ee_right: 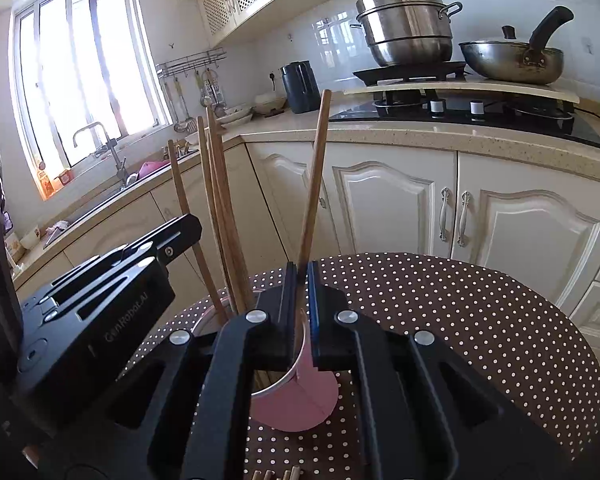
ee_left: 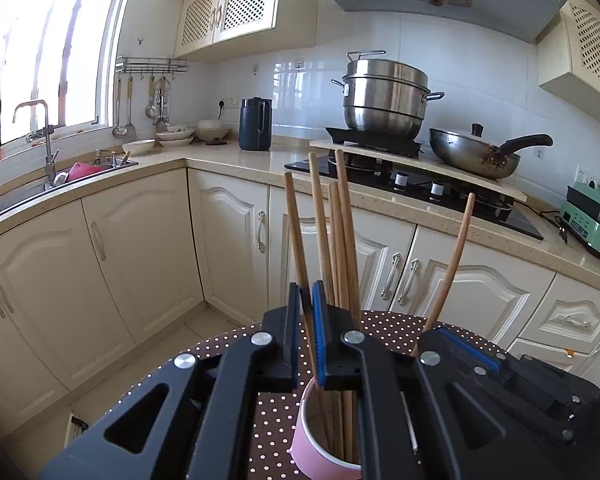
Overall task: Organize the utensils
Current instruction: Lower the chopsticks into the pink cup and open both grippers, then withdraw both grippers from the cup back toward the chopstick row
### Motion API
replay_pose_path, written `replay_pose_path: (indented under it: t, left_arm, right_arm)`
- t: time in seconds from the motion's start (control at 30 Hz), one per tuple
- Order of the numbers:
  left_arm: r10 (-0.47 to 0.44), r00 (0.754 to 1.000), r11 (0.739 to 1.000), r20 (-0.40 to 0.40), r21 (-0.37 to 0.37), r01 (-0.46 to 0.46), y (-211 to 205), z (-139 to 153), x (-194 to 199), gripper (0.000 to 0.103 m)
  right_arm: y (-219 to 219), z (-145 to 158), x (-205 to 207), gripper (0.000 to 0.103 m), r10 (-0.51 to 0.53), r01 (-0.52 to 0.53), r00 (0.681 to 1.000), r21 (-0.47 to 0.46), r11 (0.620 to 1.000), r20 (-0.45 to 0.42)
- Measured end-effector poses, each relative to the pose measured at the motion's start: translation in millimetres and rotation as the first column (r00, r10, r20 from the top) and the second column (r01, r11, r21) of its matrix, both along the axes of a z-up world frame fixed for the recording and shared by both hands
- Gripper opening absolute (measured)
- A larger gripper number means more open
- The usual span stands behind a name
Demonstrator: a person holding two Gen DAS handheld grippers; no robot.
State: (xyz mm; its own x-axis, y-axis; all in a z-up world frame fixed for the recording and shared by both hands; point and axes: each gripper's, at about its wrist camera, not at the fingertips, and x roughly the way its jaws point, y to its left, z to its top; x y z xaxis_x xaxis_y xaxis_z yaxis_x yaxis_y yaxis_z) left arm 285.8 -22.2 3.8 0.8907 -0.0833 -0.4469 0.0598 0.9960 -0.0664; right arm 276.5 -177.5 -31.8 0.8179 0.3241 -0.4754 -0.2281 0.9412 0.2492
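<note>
The round table [ee_right: 480,320], draped in a brown cloth dotted white, is carrying a pink paper cup [ee_right: 296,404] at its near edge, directly below both tools. The cup is standing upright, thin-walled with a rolled white rim, and several smooth, slender wooden chopsticks [ee_left: 342,240] are leaning inside it, long axes near vertical. The left gripper [ee_left: 307,312], black with ribbed blue pads, is pinching one chopstick [ee_left: 296,232] at the bunch's left, jaws nearly together. The right gripper [ee_right: 300,284] is clamping another chopstick [ee_right: 318,176], tilting right, its lower end seemingly inside the cup's right rim. Both sticks look ready for release, since the cup lies straight beneath.
</note>
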Motion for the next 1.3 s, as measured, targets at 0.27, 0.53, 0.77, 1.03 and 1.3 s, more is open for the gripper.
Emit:
replay_pose_path:
  t: [0.27, 0.53, 0.77, 1.03, 1.3]
  left_arm:
    - [-0.013, 1.000, 1.000, -0.003, -0.004, 0.013, 6, -3, -9, 0.008]
    - [-0.017, 0.999, 1.000, 0.029, 0.015, 0.016, 5, 5, -34, 0.026]
    - [-0.009, 0.997, 1.000, 0.074, 0.018, 0.008, 8, 24, -57, 0.031]
    - [-0.040, 0.988, 0.998, 0.149, 0.052, 0.032, 3, 51, -92, 0.045]
    - [-0.040, 0.987, 0.998, 0.157, 0.052, 0.032, 6, 50, -137, 0.050]
  right_arm:
    - [-5, -1, -6, 0.007, 0.000, 0.000, 1.000, -0.002, 1.000, -0.020]
    - [-16, 11, -24, 0.050, -0.005, 0.005, 1.000, 0.033, 0.999, 0.015]
    - [-25, 32, -44, 0.059, -0.014, 0.011, 0.997, 0.037, 0.999, 0.080]
    - [-30, 54, -76, 0.069, -0.005, 0.002, 0.989, 0.017, 1.000, 0.147]
    - [-36, 60, -112, 0.082, 0.011, -0.008, 0.986, -0.015, 1.000, 0.164]
